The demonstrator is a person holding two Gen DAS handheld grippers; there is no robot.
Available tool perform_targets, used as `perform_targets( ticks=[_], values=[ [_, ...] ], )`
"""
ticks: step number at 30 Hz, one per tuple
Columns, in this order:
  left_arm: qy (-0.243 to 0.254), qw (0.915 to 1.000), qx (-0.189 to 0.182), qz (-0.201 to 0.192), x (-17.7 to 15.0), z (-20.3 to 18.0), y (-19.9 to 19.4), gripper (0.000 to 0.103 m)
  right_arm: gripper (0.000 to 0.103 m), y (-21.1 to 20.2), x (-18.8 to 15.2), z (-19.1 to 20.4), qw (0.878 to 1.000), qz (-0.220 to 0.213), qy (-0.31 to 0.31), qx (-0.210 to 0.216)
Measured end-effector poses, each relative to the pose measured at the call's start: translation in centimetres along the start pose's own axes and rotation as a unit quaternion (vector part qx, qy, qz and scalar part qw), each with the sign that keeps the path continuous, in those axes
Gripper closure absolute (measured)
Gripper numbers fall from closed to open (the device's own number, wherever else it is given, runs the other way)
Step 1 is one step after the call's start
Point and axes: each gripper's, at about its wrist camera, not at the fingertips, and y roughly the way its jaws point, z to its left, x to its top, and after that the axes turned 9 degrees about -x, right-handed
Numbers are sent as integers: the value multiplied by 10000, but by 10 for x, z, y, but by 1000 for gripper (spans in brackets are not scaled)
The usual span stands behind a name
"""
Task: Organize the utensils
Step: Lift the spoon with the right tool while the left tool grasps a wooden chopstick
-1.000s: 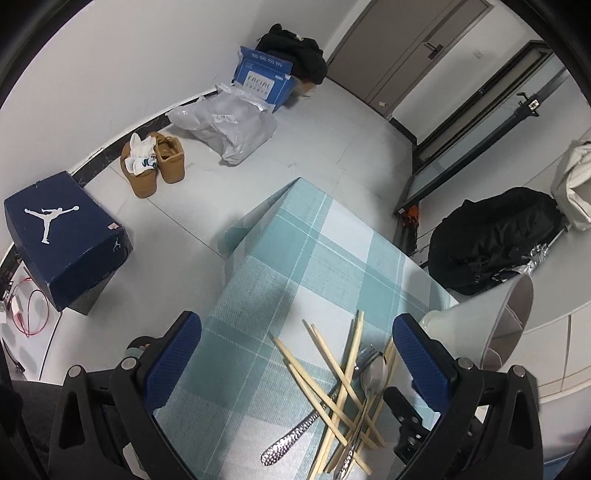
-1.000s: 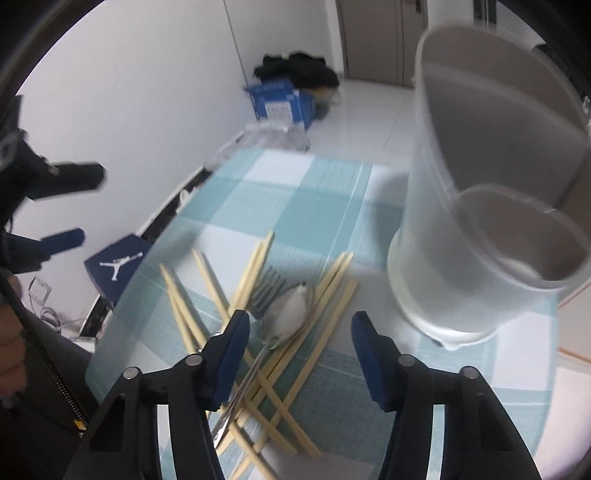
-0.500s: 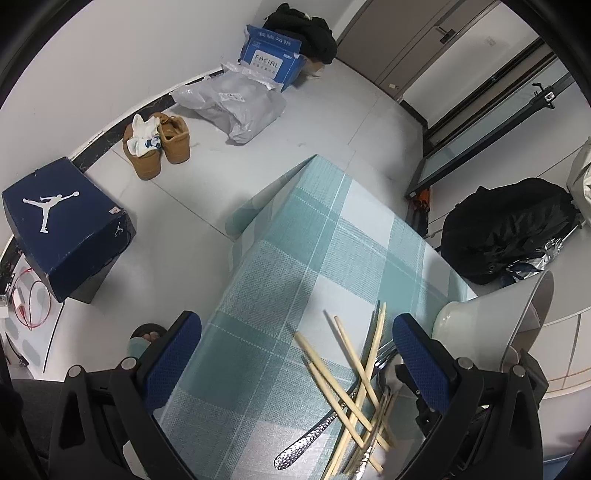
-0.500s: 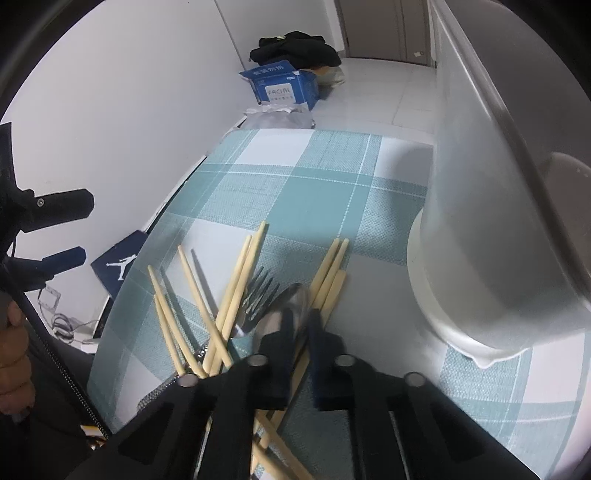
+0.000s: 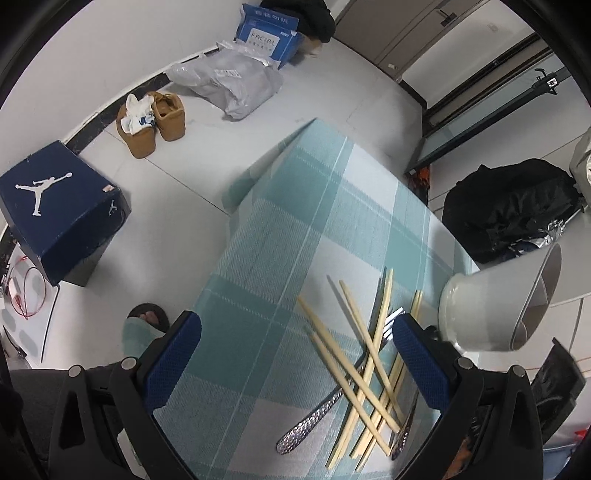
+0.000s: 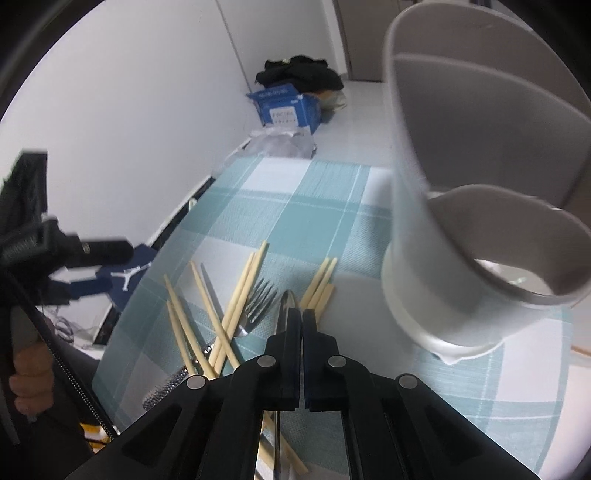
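Several wooden chopsticks lie crossed over a metal fork on the teal checked tablecloth. My right gripper is shut on a metal spoon; its bowl sticks out edge-on past the fingertips. A tall grey-white utensil holder with divided compartments stands just to the right. In the left wrist view my left gripper hangs open above the cloth, with nothing between its blue pads. The chopsticks and the fork's handle lie by its right finger, the holder beyond.
The table's left edge drops to a tiled floor with a dark blue shoe box, brown shoes, a grey plastic bag and a blue carton. A black bag lies beyond the holder. A hand holds the left gripper.
The right gripper's fingers have shut on the spoon, which now stands on its edge and slightly raised. The left gripper has sunk a little and tilted further down toward the cloth.
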Motion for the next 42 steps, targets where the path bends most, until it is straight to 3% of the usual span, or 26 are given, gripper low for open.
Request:
perform_targets(
  ticks=[4, 8, 16, 18, 26, 32, 42],
  values=[
    [-19, 9995, -264, 162, -8, -1, 3, 5, 103, -17, -4, -9, 9994, -283, 166, 48],
    [82, 9992, -267, 270, -18, -8, 10, 14, 103, -35, -6, -13, 9976, -636, 206, 163],
    [-75, 9982, -270, 533, -25, -5, 23, 47, 103, -50, -6, -15, 9919, -1222, 257, 245],
    [-111, 9978, -301, 576, -26, -5, 26, 57, 103, -55, -8, -20, 9910, -1278, 291, 259],
    [-40, 9988, -306, 377, -24, -9, 31, 71, 103, -62, -5, -23, 9887, -1439, 314, 297],
    [-179, 9984, -368, 391, -21, -6, 37, 95, 103, -63, -5, -24, 9885, -1435, 360, 300],
    [-288, 9981, -391, 370, -20, -6, 37, 101, 103, -67, -9, -22, 9877, -1504, 329, 274]
  ],
)
